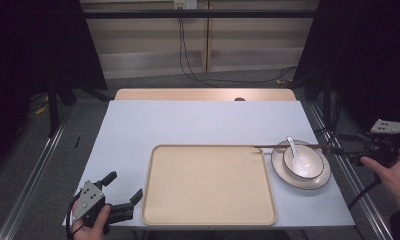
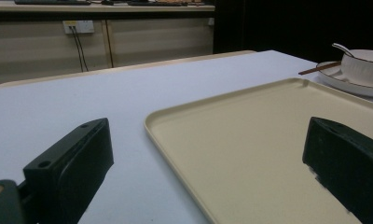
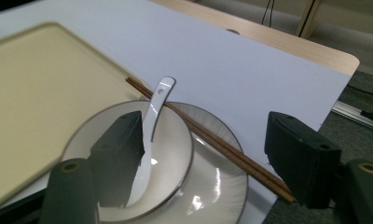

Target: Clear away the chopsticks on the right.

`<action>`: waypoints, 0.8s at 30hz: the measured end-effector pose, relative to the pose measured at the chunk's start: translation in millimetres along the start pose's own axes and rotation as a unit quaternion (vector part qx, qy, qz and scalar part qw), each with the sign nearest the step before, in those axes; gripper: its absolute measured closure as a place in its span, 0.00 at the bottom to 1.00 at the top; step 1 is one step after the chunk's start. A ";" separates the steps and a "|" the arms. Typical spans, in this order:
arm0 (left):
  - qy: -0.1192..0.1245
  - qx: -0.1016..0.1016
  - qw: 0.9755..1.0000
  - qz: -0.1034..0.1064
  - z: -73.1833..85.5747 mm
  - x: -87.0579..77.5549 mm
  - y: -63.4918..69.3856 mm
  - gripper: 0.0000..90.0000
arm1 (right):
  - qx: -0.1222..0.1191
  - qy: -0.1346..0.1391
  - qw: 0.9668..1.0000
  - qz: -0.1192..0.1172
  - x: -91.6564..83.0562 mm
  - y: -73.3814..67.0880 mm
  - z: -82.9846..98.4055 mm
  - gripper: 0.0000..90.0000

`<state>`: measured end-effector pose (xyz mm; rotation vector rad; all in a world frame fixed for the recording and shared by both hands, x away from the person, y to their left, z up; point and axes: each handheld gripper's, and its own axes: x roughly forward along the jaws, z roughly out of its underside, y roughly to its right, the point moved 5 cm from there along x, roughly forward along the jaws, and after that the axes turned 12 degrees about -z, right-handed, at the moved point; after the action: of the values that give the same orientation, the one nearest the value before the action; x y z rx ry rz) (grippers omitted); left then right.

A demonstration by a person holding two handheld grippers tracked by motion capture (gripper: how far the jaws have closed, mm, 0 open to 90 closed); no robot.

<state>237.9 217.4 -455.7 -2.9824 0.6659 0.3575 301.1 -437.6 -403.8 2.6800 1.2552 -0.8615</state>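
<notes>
A beige tray (image 1: pixel 208 185) lies at the front middle of the white table (image 1: pixel 198 120). To its right, a white bowl (image 1: pixel 303 162) with a white spoon (image 1: pixel 293 147) in it sits on a dark-rimmed plate (image 1: pixel 318 182). Brown chopsticks (image 1: pixel 273 146) lie across the plate's far side. My right gripper (image 1: pixel 345 150) hovers just off the table's right edge, beside the chopsticks' end, jaws apart with nothing between them. In the right gripper view its jaws frame the bowl (image 3: pixel 170 154), spoon (image 3: pixel 156 107) and chopsticks (image 3: pixel 222 147). My left gripper (image 1: pixel 124 185) rests open at the tray's front left corner.
The table's wooden far edge (image 1: pixel 203 94) shows beyond the white cover. Metal rails (image 1: pixel 33 170) run along the floor on both sides, and cables (image 1: pixel 188 60) hang down the back wall. The left gripper view has the tray (image 2: pixel 250 140) between its jaws.
</notes>
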 end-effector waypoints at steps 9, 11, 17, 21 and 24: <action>-0.002 -0.001 1.000 -0.002 0.3 0.6 -0.7 0.02 | -0.034 -0.088 0.996 -0.006 23.2 27.1 -13.5 0.32; -0.002 -0.001 1.000 -0.001 0.4 0.5 -0.9 0.02 | -0.038 -0.104 0.994 -0.012 28.6 31.0 -15.3 0.35; -0.003 -0.001 1.000 -0.001 0.5 0.7 -1.1 0.02 | -0.030 -0.150 0.988 -0.020 43.4 45.3 -15.6 0.40; -0.004 0.002 1.000 0.000 0.7 2.2 -1.2 0.02 | -0.022 -0.177 0.984 -0.002 53.8 56.4 -14.4 0.34; -0.006 0.000 1.000 0.000 1.1 2.9 -1.5 0.02 | -0.024 -0.195 0.980 -0.015 61.8 62.5 -13.8 0.44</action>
<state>240.8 217.6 -457.4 -2.9781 0.6637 0.3753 384.4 -432.7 -434.7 2.3055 1.2029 -1.2643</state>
